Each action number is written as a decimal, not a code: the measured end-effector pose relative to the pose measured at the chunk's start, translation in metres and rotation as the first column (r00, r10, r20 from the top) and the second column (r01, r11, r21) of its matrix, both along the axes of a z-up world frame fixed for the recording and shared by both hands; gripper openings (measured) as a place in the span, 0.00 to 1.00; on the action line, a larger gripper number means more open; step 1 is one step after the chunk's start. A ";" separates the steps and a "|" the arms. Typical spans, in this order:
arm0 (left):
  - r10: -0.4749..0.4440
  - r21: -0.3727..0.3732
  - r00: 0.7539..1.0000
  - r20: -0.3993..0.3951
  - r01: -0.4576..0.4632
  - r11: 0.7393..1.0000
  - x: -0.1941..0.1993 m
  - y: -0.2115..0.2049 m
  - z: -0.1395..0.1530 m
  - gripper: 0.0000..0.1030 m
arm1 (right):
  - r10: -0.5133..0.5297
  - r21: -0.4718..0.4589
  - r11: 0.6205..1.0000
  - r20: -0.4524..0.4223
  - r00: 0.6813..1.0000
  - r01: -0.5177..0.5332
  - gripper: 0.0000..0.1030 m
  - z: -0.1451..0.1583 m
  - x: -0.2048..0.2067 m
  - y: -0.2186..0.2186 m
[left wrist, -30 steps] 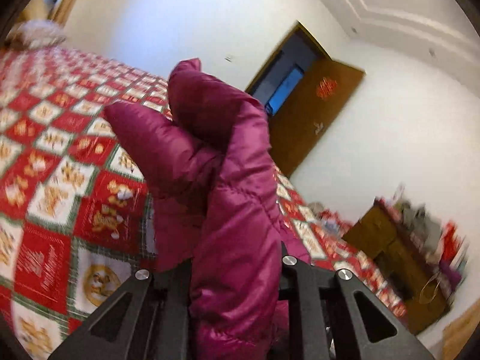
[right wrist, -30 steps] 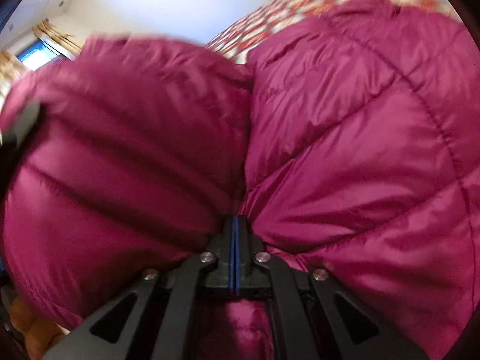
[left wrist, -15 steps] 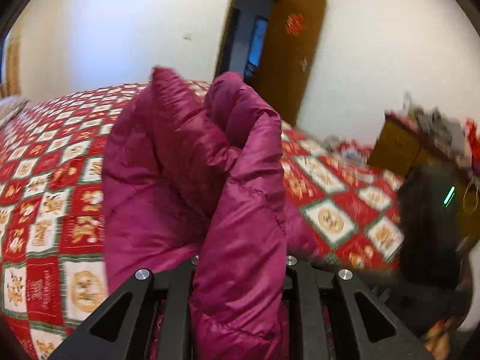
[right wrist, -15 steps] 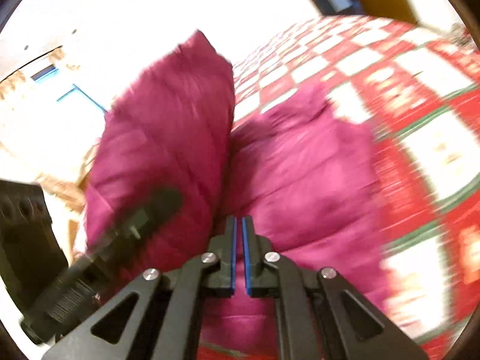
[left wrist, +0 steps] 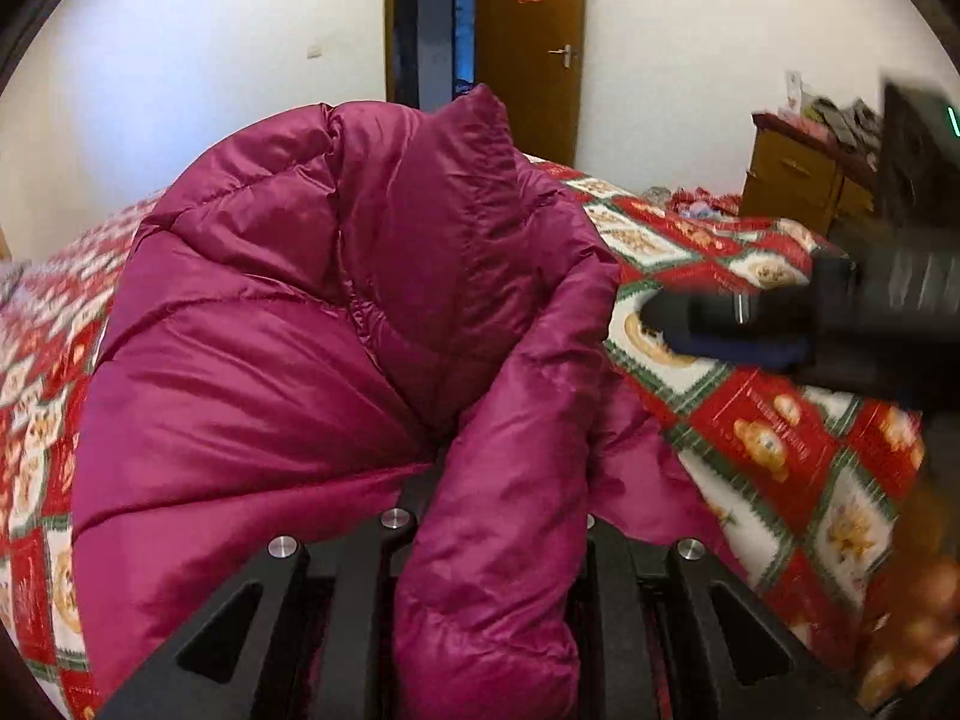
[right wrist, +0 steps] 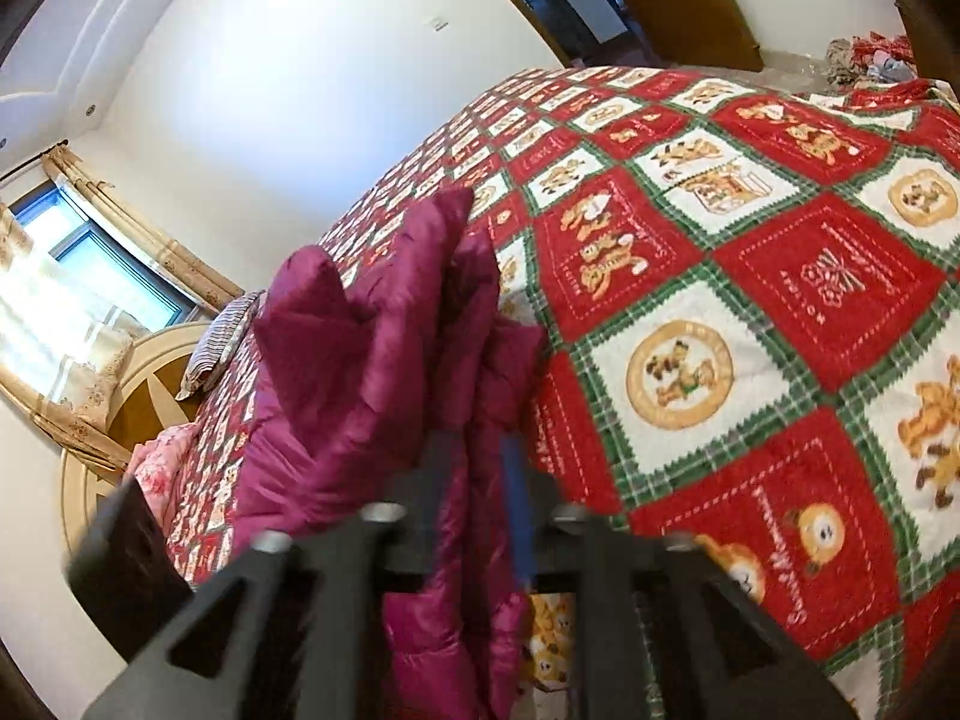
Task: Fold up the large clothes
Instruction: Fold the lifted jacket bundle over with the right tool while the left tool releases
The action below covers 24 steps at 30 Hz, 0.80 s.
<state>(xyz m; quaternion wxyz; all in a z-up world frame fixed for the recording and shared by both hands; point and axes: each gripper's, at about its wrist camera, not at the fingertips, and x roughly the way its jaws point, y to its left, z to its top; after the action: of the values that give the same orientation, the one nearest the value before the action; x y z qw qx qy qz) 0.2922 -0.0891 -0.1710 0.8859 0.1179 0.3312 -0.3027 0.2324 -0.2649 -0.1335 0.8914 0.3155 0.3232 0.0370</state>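
Left gripper [left wrist: 498,546] is clamping a thick fold of the magenta down jacket [left wrist: 312,348], which is lying bunched on the red-and-green patchwork bedspread [right wrist: 750,312]. Right gripper [right wrist: 480,486] is standing parted, jacket fabric sitting loosely between its fingers.

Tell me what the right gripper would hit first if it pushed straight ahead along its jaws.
The right gripper would most likely run into the magenta puffer jacket, whose bunched fabric already lies between its jaws and rises right ahead. Beyond that lies the patchwork bedspread. Depth is unclear in this fisheye view.
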 end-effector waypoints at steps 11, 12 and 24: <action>0.004 -0.017 1.000 -0.026 -0.004 1.000 0.000 0.009 0.005 0.17 | 0.213 -0.129 0.968 -0.036 0.976 -0.216 0.65 0.024 0.063 0.034; 0.002 -0.021 1.000 -0.024 -0.002 1.000 -0.001 0.011 0.006 0.17 | 0.218 -0.150 0.963 -0.054 0.974 -0.224 0.42 0.021 0.068 0.036; -0.069 0.055 0.996 0.051 0.066 0.996 -0.039 0.013 0.025 0.39 | 0.181 -0.150 0.968 -0.152 0.972 -0.203 0.19 -0.014 0.083 0.014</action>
<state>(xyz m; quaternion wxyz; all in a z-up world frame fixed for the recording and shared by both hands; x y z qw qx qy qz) 0.2531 -0.0759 -0.1459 0.8801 0.1604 0.3116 -0.3203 0.3151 -0.2505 -0.1476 0.8822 0.2099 0.4149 0.0747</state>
